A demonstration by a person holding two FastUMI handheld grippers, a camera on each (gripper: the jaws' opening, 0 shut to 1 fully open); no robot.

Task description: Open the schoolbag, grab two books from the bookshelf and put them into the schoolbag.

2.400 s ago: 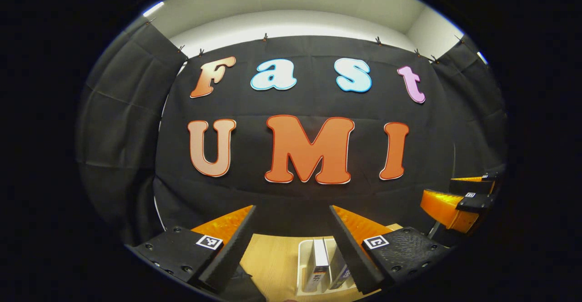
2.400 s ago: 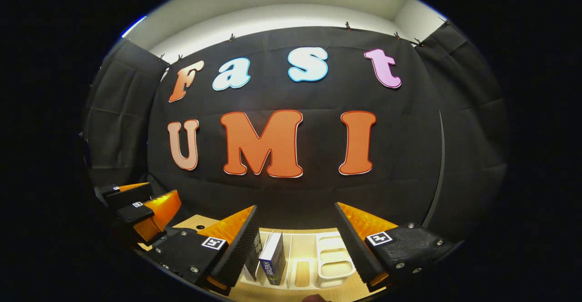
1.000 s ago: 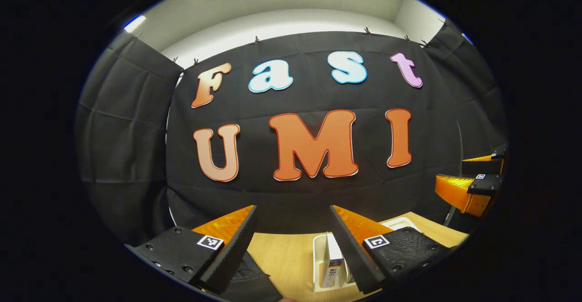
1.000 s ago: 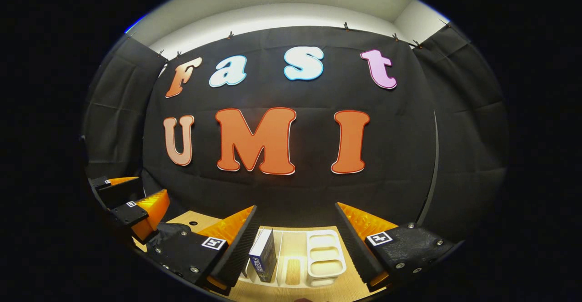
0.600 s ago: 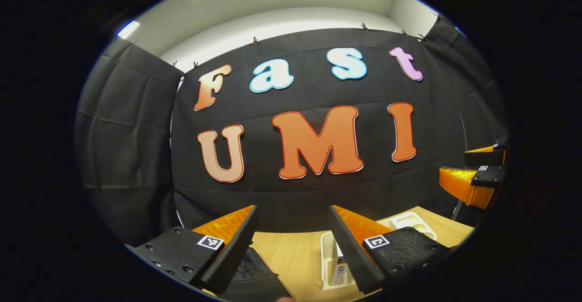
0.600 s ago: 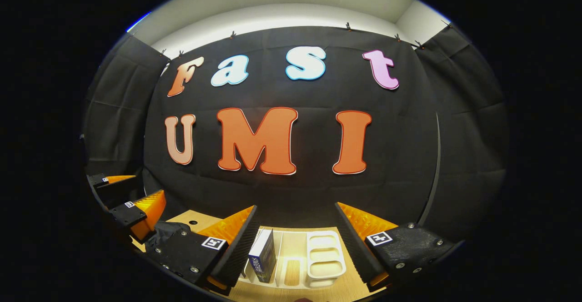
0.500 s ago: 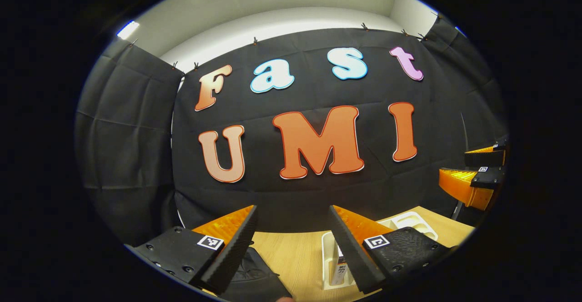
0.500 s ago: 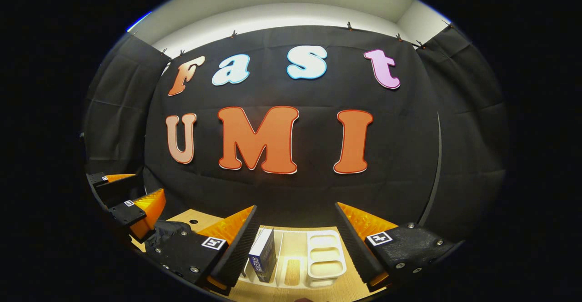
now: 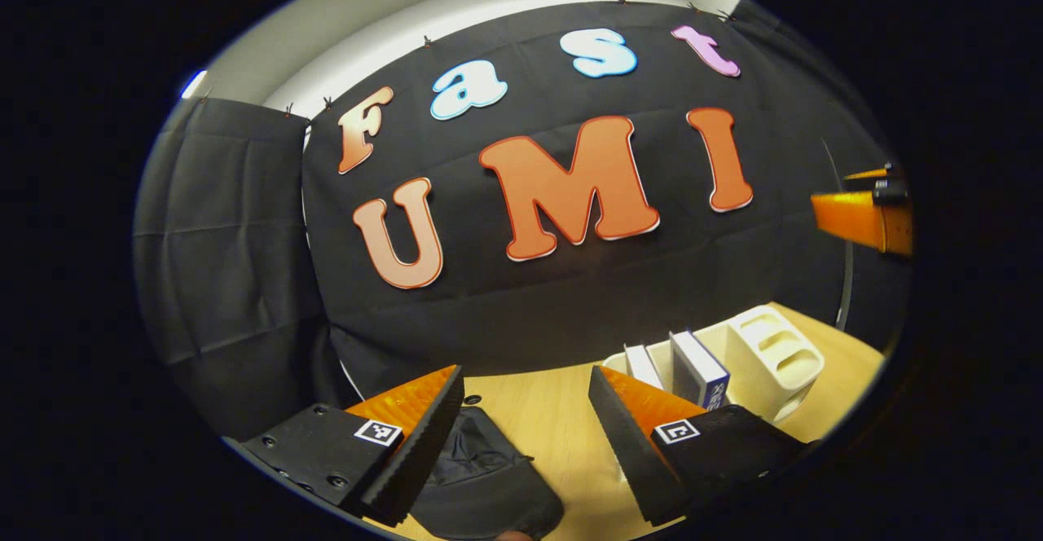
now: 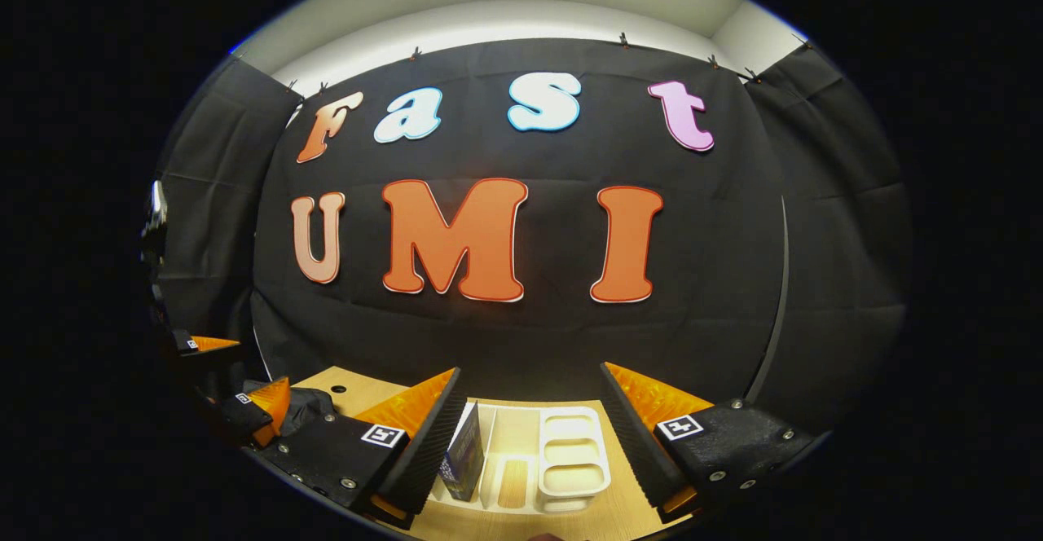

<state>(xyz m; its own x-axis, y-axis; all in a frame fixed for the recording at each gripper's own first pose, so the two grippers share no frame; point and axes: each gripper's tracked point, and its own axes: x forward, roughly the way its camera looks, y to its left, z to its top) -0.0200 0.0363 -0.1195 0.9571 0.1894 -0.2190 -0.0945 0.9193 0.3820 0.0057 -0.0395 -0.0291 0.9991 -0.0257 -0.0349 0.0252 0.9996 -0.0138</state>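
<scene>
A black schoolbag (image 9: 481, 484) lies on the wooden table (image 9: 554, 419), just below and between the fingers of my left gripper (image 9: 525, 382), which stands open above it and holds nothing. To the right stands the white bookshelf (image 9: 766, 354) with two upright books (image 9: 697, 366). My right gripper (image 10: 530, 378) is open and empty, held above the bookshelf (image 10: 570, 459), where a blue book (image 10: 464, 451) stands at the left end. In the right gripper view the left gripper (image 10: 244, 370) hovers over the schoolbag (image 10: 301, 402) at the far left.
The right gripper (image 9: 864, 195) hangs at the right edge of the left gripper view, well above the table. A small round hole (image 10: 334, 389) sits in the tabletop near the bag. The black cloth wall closes the back of the table.
The left gripper has tipped down and swung left toward the schoolbag, so more of the bag shows and the bookshelf sits farther right. The right gripper has barely moved. Both stay open.
</scene>
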